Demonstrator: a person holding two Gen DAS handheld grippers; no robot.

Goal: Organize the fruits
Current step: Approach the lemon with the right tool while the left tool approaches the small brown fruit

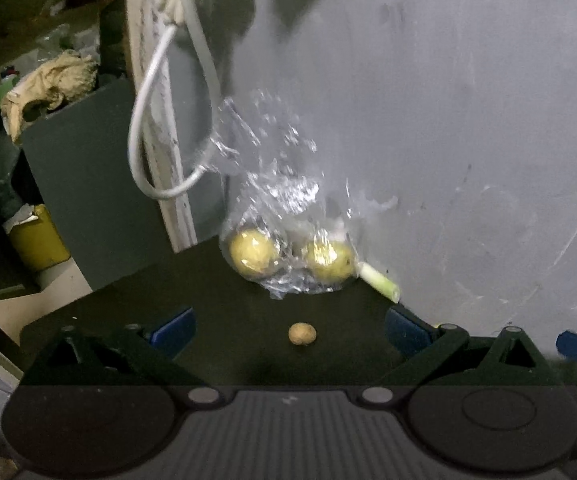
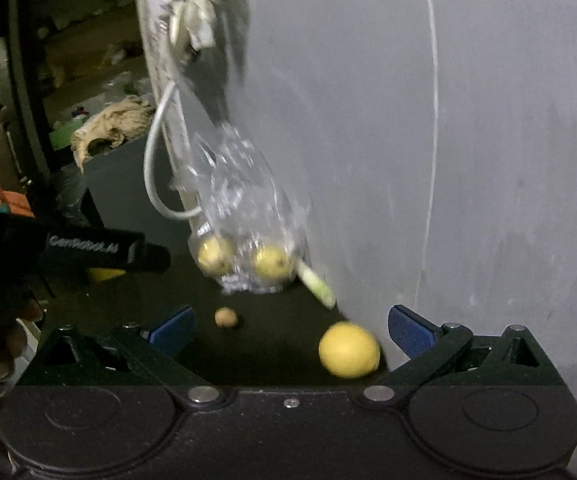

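A clear plastic bag [image 1: 276, 200] stands on the dark table [image 1: 208, 312] against the wall, with two yellow fruits [image 1: 254, 254] inside. A pale green stalk [image 1: 380, 282] lies beside it. My left gripper [image 1: 290, 334] is open, and a small brown fruit [image 1: 302, 333] lies loose on the table between its blue pads [image 1: 172, 334]. My right gripper [image 2: 292, 334] is open too. A loose yellow lemon [image 2: 348, 350] rests on the table between its fingers, nearer the right pad [image 2: 410, 336] without touching it. The bag [image 2: 244, 208] and small brown fruit [image 2: 226, 317] lie ahead.
A grey wall [image 1: 448, 120] runs close along the right. A white cable [image 1: 140, 120] loops down behind the bag. Left of the table are a grey box [image 1: 88, 180], a crumpled cloth [image 1: 48, 88] and a yellow container [image 1: 38, 240]. The left gripper's black body [image 2: 96, 250] and a hand [image 2: 8, 344] show at left.
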